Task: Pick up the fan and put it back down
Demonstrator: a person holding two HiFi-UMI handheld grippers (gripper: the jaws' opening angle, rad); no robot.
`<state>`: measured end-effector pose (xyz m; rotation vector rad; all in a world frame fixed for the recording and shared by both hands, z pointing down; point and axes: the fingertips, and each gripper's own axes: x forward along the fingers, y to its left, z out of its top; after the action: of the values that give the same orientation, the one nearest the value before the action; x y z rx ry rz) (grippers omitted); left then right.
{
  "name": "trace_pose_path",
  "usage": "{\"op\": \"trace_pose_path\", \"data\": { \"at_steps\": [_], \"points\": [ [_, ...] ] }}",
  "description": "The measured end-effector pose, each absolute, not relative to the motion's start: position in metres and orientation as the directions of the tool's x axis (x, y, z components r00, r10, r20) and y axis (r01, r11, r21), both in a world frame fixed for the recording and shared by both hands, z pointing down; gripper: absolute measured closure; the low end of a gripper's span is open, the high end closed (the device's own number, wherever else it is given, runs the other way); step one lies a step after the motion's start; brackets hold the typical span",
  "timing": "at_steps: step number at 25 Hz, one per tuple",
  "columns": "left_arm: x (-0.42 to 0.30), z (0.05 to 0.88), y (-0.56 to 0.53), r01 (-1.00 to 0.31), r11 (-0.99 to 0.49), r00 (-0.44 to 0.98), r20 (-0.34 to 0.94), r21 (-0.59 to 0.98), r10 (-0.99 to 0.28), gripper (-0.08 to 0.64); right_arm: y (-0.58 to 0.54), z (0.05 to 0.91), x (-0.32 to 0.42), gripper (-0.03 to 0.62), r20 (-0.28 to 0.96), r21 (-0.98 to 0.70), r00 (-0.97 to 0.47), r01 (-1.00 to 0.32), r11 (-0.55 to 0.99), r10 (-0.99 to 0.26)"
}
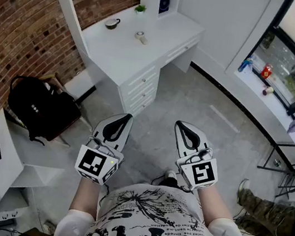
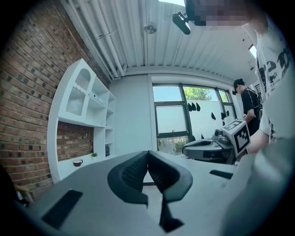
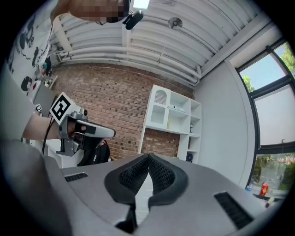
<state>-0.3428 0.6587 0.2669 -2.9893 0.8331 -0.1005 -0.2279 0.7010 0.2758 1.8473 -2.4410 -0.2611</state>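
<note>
1. The left gripper [image 1: 127, 118] is held level in front of the person's chest. Its jaws are pressed together with nothing between them (the ribbed pads meet at the tips).
2. The right gripper [image 1: 180, 125] is beside it and a little apart. It is also level, and its jaws are likewise closed on nothing.
3. The fan [image 1: 164, 4], small, dark and round, stands in an open compartment of the white shelf unit at the far right corner of the worktop [image 1: 119, 53]. It is well apart from both grippers and neither touches it.
4. A dark cup [image 1: 112, 23] sits near the worktop's rear left edge.
5. A small green plant [image 1: 139, 9] stands at the back edge, just left of the fan's compartment.
6. A small pale object [image 1: 141, 37], too small to identify, lies nearer the worktop's middle.
7. A black backpack [image 1: 39, 106] rests against the brick wall [image 1: 15, 35], off the desk's near left corner.
8. Along the window sill [image 1: 263, 101] at the right stand a blue bottle [image 1: 246, 65] and a red can [image 1: 266, 71].
</note>
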Motion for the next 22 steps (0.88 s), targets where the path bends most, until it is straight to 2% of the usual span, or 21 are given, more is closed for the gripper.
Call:
{"op": "trace_pose_path", "data": {
  "at_steps": [15, 16, 17, 18, 22],
  "points": [
    [-0.341, 0.278, 0.661, -0.483, -0.875, 0.875, 0.027, -0.005, -0.483, 0.545, 0.701, 0.288, -0.228, 0.578, -0.042, 0.084, -0.228, -0.971, 0.224, -0.973],
    [-0.34, 0.279, 0.659, -0.492, -0.871, 0.871, 0.017, -0.003, -0.491, 0.5, 0.701, 0.29, -0.225, 0.577, -0.042, 0.06, -0.218, -0.975, 0.215, -0.975],
    [-0.34, 0.279, 0.655, -0.503, -0.865, 0.864, 0.008, -0.001, -0.503, 0.287, 0.702, 0.293, -0.222, 0.577, -0.037, 0.04, -0.214, -0.976, 0.212, -0.976],
    [-0.34, 0.28, 0.651, -0.513, -0.859, 0.859, 0.002, 0.003, -0.513, 0.173, 0.702, 0.297, -0.219, 0.577, -0.026, 0.027, -0.213, -0.977, 0.213, -0.977],
    [-0.338, 0.285, 0.631, -0.52, -0.853, 0.854, 0.013, 0.05, -0.52, 0.17, 0.69, 0.304, -0.209, 0.577, -0.002, 0.045, -0.202, -0.978, 0.202, -0.979]
  ]
}}
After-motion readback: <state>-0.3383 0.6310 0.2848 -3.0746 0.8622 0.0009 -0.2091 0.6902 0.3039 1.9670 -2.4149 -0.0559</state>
